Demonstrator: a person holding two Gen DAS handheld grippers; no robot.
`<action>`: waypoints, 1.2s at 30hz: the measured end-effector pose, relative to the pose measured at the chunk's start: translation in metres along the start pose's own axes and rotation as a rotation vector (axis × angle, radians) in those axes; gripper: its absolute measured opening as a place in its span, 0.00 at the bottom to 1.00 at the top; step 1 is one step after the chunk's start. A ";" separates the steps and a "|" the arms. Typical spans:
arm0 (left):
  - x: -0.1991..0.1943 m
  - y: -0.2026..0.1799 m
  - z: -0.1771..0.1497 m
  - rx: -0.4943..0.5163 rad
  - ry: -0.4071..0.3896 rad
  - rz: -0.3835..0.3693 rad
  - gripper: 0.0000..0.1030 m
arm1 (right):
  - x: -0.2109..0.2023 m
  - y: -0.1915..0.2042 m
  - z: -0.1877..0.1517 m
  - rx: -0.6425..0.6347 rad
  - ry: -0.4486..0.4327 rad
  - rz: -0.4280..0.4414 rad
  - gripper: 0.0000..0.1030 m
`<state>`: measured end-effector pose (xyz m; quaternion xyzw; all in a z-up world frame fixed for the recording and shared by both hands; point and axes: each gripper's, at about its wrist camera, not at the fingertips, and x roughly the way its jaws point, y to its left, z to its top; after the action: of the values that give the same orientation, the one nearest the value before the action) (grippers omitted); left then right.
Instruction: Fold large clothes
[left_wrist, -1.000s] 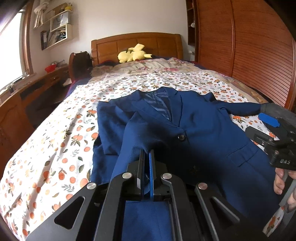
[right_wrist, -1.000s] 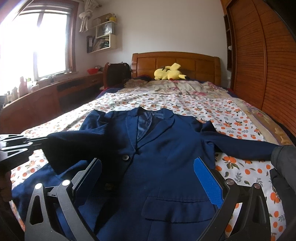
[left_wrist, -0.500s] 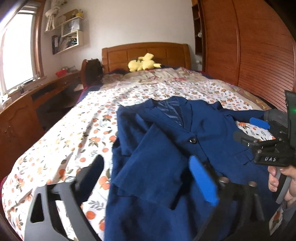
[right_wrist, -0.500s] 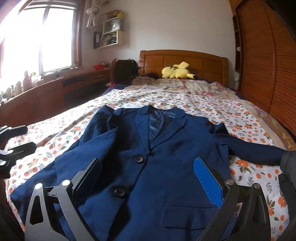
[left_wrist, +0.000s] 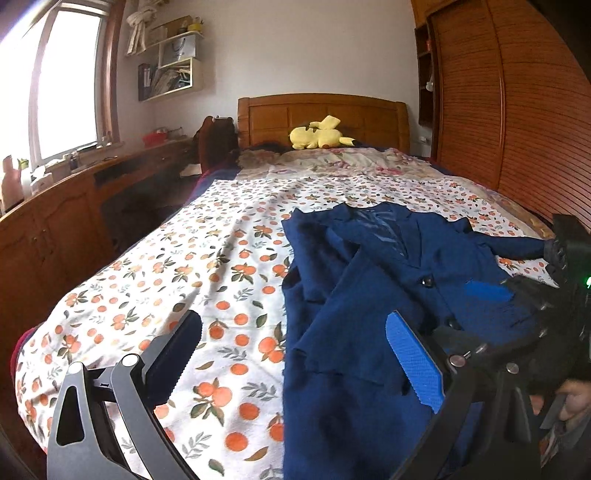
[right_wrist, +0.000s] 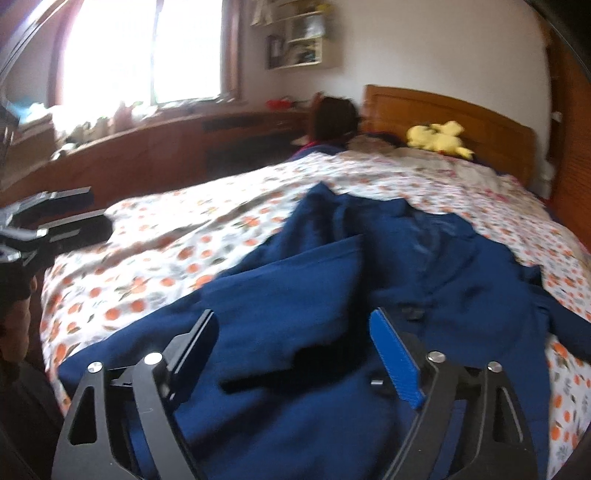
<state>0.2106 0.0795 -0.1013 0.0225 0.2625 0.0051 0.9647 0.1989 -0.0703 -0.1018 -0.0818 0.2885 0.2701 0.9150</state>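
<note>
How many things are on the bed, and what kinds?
Jackets: 1, the blue jacket
Plush toys: 1, the yellow toy
Total: 2 on the bed

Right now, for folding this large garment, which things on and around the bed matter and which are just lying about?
For the job: navy blue suit jacket; left gripper, open; right gripper, open above the jacket, jaws just closing.

Lying about: yellow plush toy; orange-print bedsheet; wall shelf; wooden headboard.
</note>
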 end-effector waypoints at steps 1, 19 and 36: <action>-0.001 0.002 -0.001 0.001 0.000 0.001 0.98 | 0.005 0.008 0.000 -0.014 0.012 0.013 0.71; -0.004 0.007 -0.007 0.013 0.012 -0.007 0.98 | 0.064 0.032 -0.026 -0.059 0.210 0.054 0.43; 0.002 -0.007 -0.006 0.028 0.018 -0.036 0.98 | -0.016 -0.020 -0.004 0.048 -0.030 -0.052 0.06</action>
<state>0.2089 0.0725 -0.1081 0.0314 0.2717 -0.0156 0.9617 0.1972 -0.0953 -0.0963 -0.0630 0.2790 0.2405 0.9275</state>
